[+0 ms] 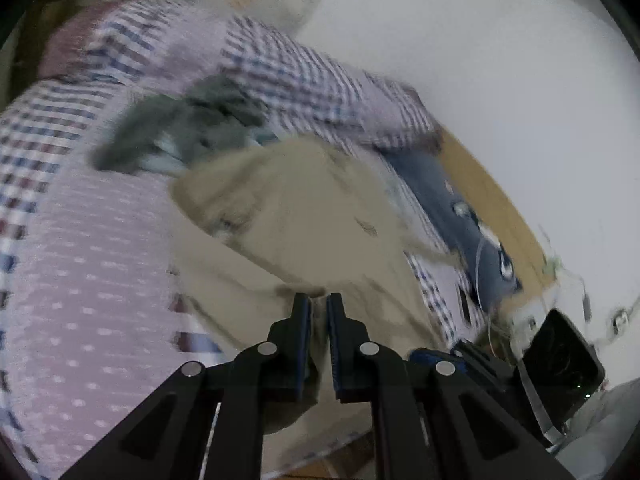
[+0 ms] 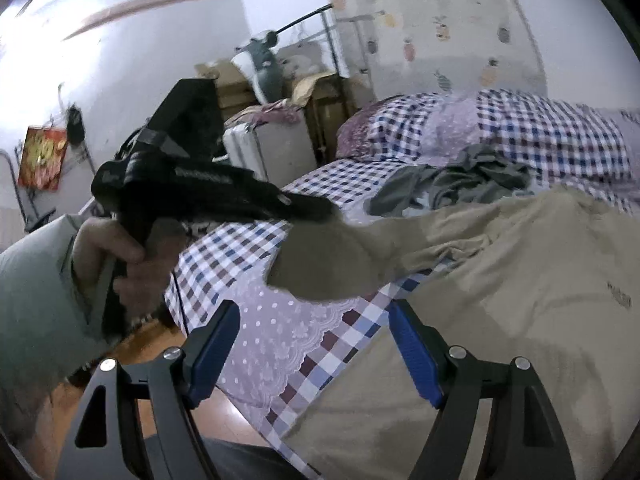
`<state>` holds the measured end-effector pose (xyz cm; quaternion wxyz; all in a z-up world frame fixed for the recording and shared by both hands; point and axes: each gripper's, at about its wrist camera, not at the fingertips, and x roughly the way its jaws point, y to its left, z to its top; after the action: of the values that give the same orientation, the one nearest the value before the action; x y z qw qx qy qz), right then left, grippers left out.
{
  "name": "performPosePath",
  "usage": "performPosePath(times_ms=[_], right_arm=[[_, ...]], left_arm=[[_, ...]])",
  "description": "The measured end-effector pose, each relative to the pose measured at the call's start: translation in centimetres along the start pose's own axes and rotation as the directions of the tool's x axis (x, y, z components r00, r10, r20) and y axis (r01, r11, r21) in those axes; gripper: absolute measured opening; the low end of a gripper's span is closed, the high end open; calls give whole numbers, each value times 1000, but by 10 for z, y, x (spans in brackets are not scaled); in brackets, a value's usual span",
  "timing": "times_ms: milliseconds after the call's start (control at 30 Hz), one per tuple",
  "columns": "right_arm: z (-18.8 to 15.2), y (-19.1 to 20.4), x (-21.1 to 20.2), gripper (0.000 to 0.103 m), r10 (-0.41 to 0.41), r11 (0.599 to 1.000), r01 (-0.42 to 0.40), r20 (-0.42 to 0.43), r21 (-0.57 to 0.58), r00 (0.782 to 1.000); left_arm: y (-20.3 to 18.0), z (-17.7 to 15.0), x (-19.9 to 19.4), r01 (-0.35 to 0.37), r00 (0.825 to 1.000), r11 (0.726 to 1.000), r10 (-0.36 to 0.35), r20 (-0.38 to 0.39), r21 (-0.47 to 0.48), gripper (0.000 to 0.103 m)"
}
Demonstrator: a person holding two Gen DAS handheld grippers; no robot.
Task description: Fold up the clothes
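While my left gripper (image 1: pixel 318 312) is closed on a piece of the beige shirt (image 1: pixel 304 216), I hold this piece lifted above the bed (image 2: pixel 280 344). From the right wrist view it looks like a sleeve that hangs from the tool in my left hand (image 2: pixel 128 256), and the body of the shirt lies spread on the checked cover at the right. My right gripper (image 2: pixel 314 344) stands wide open over the edge of the bed, with nothing between its blue pads (image 2: pixel 416 356).

I judge that I am in the middle of bringing the sleeve over the body of the shirt. To do it well, I should keep the pinch firm, because the cloth is soft and can slip out. I should carry the sleeve low and straight, so that the fold line stays even and the body does not wrinkle. The open right gripper can press the body near the shoulder to keep it from sliding.

A crumpled grey garment (image 2: pixel 460 184) lies further back on the bed, well apart from the shirt.
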<state>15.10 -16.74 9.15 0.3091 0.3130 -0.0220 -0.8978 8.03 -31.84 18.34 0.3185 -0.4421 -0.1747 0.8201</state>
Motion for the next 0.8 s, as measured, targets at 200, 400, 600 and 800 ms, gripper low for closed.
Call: performPosePath(times_ms=[200,400,600,800], right_arm=[[-13,-36,-9,81,-69,991,68,5,118,998],[-38,-94,-15,81,-188,964,189,-25,185,982],[-75,-171,-27,81,-97,940,118,-80,321,992],[-83,-203,-3,78,104,926,-63,-91,371,990]], left_arm=[[-68,-10,82,30,982,999,-22,-186,36,6],[-119,-16,159,27,958,997,-6,-285,71,4],[-101,-5,158,6,983,1000,-1,-186,26,10],[-39,-13,126,-155,980,979,169,101,-131,50]])
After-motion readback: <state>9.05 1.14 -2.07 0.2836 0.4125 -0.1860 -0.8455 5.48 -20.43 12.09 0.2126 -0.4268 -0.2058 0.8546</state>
